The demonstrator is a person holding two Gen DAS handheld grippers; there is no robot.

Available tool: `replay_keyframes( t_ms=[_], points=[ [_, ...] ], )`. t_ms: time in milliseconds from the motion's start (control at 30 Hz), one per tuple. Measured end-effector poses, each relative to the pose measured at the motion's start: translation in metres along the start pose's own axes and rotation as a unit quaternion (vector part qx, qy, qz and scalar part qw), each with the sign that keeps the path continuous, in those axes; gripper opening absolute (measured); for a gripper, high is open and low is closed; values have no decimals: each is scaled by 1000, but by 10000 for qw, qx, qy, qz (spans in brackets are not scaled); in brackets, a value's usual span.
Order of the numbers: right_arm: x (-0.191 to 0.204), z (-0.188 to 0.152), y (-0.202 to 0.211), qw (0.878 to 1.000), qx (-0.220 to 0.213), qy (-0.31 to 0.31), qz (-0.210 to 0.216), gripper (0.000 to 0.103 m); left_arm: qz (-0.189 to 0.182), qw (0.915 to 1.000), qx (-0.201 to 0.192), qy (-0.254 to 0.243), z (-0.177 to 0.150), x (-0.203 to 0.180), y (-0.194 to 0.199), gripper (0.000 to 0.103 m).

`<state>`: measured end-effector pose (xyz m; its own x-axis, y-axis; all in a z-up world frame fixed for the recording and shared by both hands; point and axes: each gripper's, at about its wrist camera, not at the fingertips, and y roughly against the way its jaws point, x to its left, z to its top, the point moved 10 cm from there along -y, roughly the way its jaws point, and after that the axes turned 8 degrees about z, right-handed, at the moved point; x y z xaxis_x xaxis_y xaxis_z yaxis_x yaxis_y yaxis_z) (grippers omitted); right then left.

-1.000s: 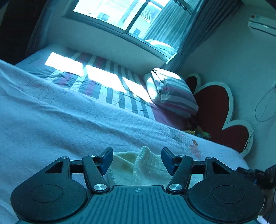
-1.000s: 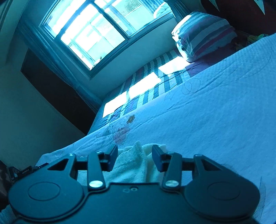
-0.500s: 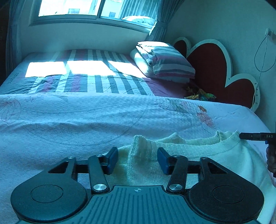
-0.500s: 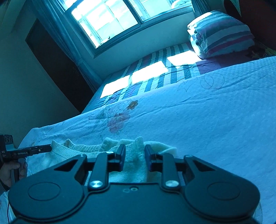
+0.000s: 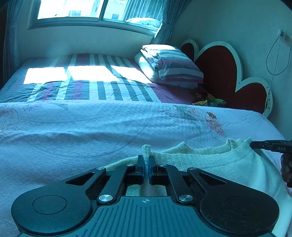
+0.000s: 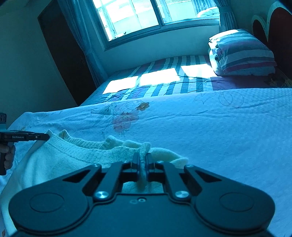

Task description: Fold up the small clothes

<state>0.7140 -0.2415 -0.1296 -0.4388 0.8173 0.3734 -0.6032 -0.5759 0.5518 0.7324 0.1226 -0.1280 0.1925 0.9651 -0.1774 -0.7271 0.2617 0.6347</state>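
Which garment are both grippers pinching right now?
Start at the bed, whose near half is covered by a pale floral blanket. On its near edge lies the cream knit top. It is the only loose garment there, clamped at each end.

There is one pale knitted garment [image 5: 209, 164] on one bed [image 5: 73, 136]. Two grippers are at the garment, the left gripper [image 5: 145, 165] and the right gripper [image 6: 142, 160]. Far from the garment, by the headboard, lies one striped pillow [image 5: 173, 67]. Above the bed is one window [image 5: 91, 11].
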Motion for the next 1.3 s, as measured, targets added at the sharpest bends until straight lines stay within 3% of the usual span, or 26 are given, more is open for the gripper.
replay_keyframes(
  t_ms=[167, 300, 567, 800, 833, 900, 933, 967, 1000, 1100, 1200, 1300],
  points=[
    [8, 10, 16, 9993, -317, 177, 27, 6, -123, 9987, -488, -34, 15, -4, 24, 4],
    [10, 21, 26, 9983, -501, 283, 9, 6, -77, 9982, -591, 47, 23, 0, 25, 4],
    [-8, 24, 10, 9988, -471, -50, -82, 6, 164, 9990, -266, 313, 14, 9, -8, 4],
    [-30, 4, -16, 9991, -161, -329, -228, 6, 393, 9985, -23, 388, -5, 13, -29, 4],
    [-30, 3, -15, 9989, -188, -361, -236, 6, 460, 9981, -17, 408, -5, 13, -28, 10],
    [-30, 2, -9, 9980, -203, -555, -220, 16, 679, 9965, -144, 470, -4, 16, -14, 34],
    [-29, 3, -4, 9976, -246, -594, -254, 21, 789, 9955, -237, 479, -4, 17, -4, 55],
    [-26, 4, 6, 9975, -330, -523, -340, 25, 929, 9941, -355, 428, -5, 18, 8, 61],
    [-20, 3, 17, 9976, -368, -404, -423, 25, 1042, 9925, -535, 361, -7, 17, 27, 61],
    [8, -8, 52, 9985, -407, -146, -328, 24, 858, 9942, -603, 223, -29, -7, 71, 61],
    [50, -36, 78, 9993, -236, 251, -160, 23, 943, 9941, -465, -279, -65, -53, 100, 61],
    [90, -68, 91, 9987, -55, 469, -200, 25, 905, 9940, -410, -463, -97, -103, 117, 61]
  ],
)
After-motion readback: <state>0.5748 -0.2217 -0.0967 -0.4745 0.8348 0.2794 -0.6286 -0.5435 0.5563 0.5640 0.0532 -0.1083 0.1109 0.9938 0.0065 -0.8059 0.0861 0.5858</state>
